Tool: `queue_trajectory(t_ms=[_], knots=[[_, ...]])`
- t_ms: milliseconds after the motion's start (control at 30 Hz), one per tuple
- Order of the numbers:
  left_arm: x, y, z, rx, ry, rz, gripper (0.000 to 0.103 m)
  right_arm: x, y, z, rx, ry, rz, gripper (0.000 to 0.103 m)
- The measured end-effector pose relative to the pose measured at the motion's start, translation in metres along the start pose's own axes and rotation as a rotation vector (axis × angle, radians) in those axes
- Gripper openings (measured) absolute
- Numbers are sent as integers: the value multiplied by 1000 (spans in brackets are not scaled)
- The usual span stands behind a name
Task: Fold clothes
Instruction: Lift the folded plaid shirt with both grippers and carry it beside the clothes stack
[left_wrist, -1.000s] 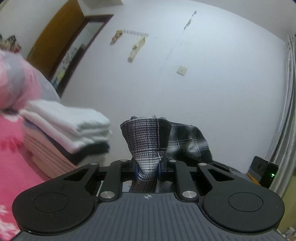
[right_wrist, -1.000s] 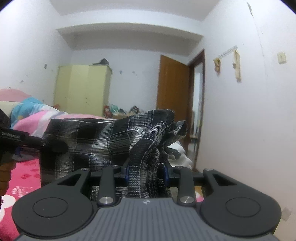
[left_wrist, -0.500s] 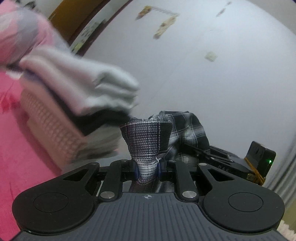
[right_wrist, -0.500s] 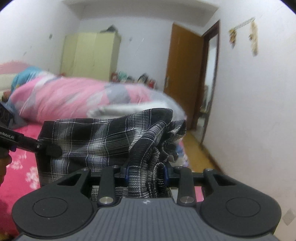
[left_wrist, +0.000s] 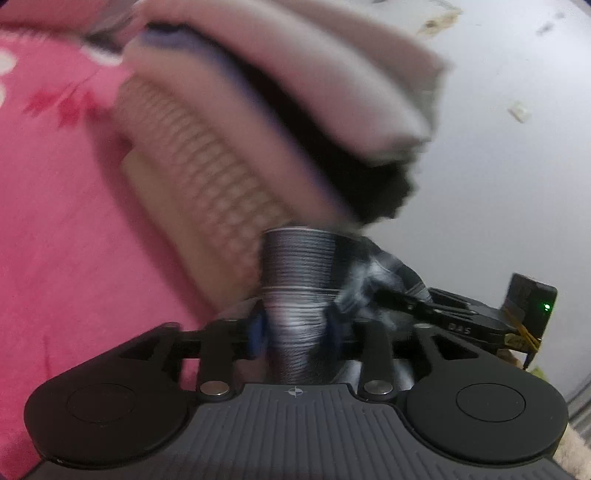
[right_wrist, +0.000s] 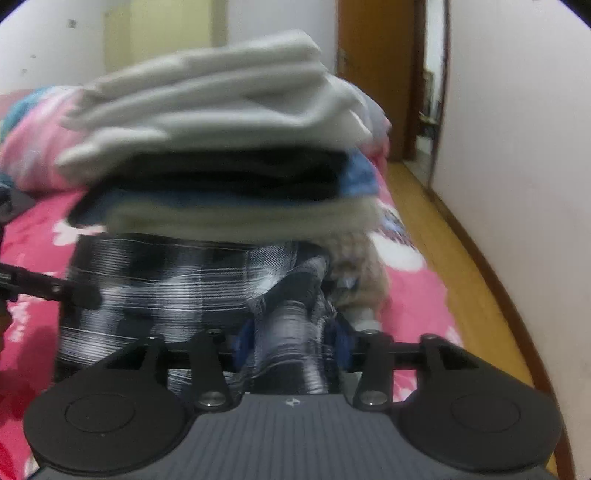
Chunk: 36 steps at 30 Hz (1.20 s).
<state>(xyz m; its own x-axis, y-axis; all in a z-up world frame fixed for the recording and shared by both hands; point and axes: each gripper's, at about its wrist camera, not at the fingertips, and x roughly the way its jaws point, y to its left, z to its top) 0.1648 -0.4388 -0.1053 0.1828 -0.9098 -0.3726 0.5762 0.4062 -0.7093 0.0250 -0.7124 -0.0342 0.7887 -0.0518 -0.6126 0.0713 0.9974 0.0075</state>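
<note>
Fingers (left_wrist: 258, 328) of the left gripper (left_wrist: 293, 328) have just been opening, with a bunch of the checked shirt (right_wrist: 177, 280) between them; too blurry to tell if squeezing or loose. Same for the right gripper (right_wrist: 291, 339): fingers (right_wrist: 243, 341) just been opening, checked cloth bunched between, grip hard to tell. Stretched between both grippers, low over the pink bed (right_wrist: 417, 295), right in front of the pile of folded clothes (right_wrist: 221, 147). Looks like the putting-down step, shirt going onto the bed beside the pile. Next: lay flat, let go fully, pull both grippers back without dragging cloth or bumping the pile
</note>
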Motion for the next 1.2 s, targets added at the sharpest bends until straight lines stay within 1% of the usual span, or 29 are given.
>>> queue_trajectory(t_ms=[33, 100, 133, 233, 300, 333, 433, 500, 567, 600, 667, 733, 767, 800, 833, 867, 933, 1000, 1033, 1067, 1133, 1200], knots=[[-3, 5, 0, -13, 2, 3, 56, 0, 0, 0, 9, -4, -16, 62], [-10, 12, -1, -33, -6, 12, 65, -7, -2, 1, 39, -32, -52, 65], [-13, 16, -1, -43, -10, 17, 67, -13, -2, 1, 66, -50, -79, 66], [-22, 19, -1, -70, -12, 8, 67, -39, -2, 0, 125, -134, -169, 66], [-31, 17, -4, -59, -13, 4, 67, -64, -4, -4, 213, -205, -228, 66], [-35, 15, -6, -50, -14, 7, 67, -79, -5, -9, 264, -243, -233, 66], [-45, 9, -10, -9, -20, 30, 67, -125, -6, -34, 373, -367, -210, 65], [-50, 3, -13, 21, -26, 49, 67, -140, 6, -43, 347, -383, -229, 58], [-49, -3, -15, 37, -23, 66, 67, -139, 25, -39, 268, -354, -218, 45], [-46, -6, -16, 31, -17, 74, 67, -137, 37, -37, 223, -335, -208, 41], [-40, -10, -17, 20, -15, 90, 67, -122, 62, -25, 100, -288, -195, 37], [-34, -13, -15, 9, -45, 110, 67, -96, 84, -8, -12, -233, -179, 33], [-31, -14, -14, 4, -66, 123, 67, -82, 91, -1, -40, -203, -174, 32], [-28, -15, -11, -7, -85, 134, 66, -66, 93, 5, -52, -173, -171, 31], [-24, -14, -9, -25, -98, 145, 64, -48, 93, 10, -61, -138, -175, 26], [-19, -13, -7, -46, -102, 152, 63, -30, 90, 12, -71, -103, -192, 24], [-7, -9, -5, -77, -77, 164, 52, 7, 83, 14, -81, -25, -226, 23], [2, -6, -10, -101, -41, 181, 52, 47, 64, 4, -47, 84, -251, 23], [5, -5, -13, -113, -26, 186, 53, 57, 56, -2, -17, 113, -239, 23], [7, -4, -15, -118, -20, 190, 54, 61, 51, -6, 0, 119, -232, 23], [5, -2, -16, -120, -23, 188, 57, 59, 54, -4, -8, 121, -244, 23], [-2, -1, -15, -107, -29, 178, 58, 47, 60, 1, -14, 108, -250, 23]])
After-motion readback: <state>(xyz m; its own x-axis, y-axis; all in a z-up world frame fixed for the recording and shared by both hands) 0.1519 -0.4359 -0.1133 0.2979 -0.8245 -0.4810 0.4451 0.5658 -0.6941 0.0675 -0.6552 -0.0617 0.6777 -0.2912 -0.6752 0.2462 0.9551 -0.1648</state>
